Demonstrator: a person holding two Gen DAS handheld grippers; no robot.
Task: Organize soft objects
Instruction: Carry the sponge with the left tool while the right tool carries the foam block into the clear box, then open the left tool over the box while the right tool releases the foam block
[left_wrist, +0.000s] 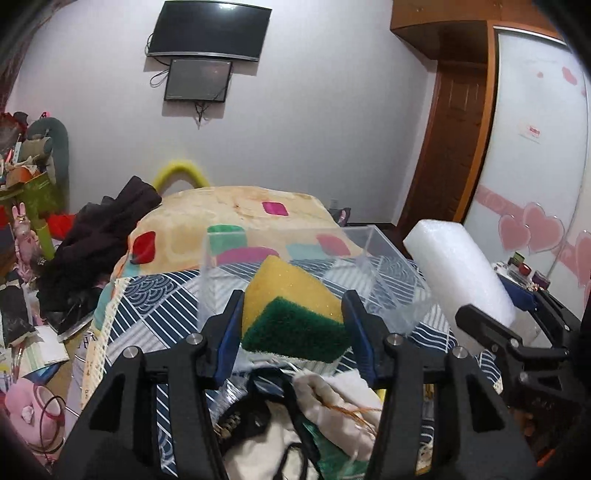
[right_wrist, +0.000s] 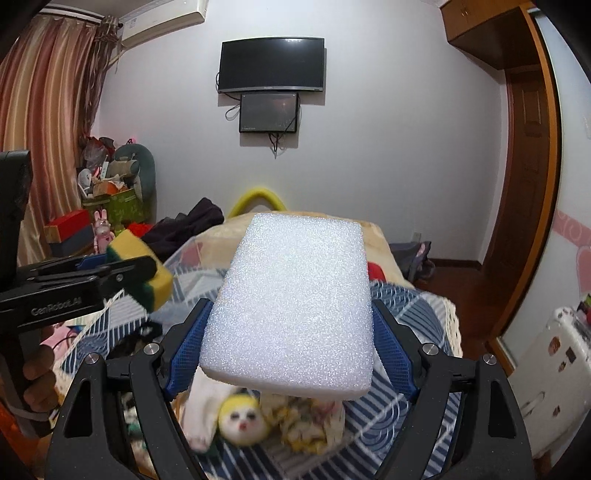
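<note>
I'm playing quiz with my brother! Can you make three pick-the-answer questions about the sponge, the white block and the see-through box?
1. Where is the clear box? A on the bed, ahead of the sponge; B on the floor; C on the wall.
2. The sponge is: A pink; B yellow and green; C blue.
3. The right gripper is: A open and free; B shut on the white foam block; C out of view.

Answers: 1 A, it rests on the striped cover. 2 B, yellow body, green pad. 3 B, both pads press its sides.

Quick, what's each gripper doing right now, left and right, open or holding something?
Left gripper: shut on the yellow and green sponge.
Right gripper: shut on the white foam block.
</note>
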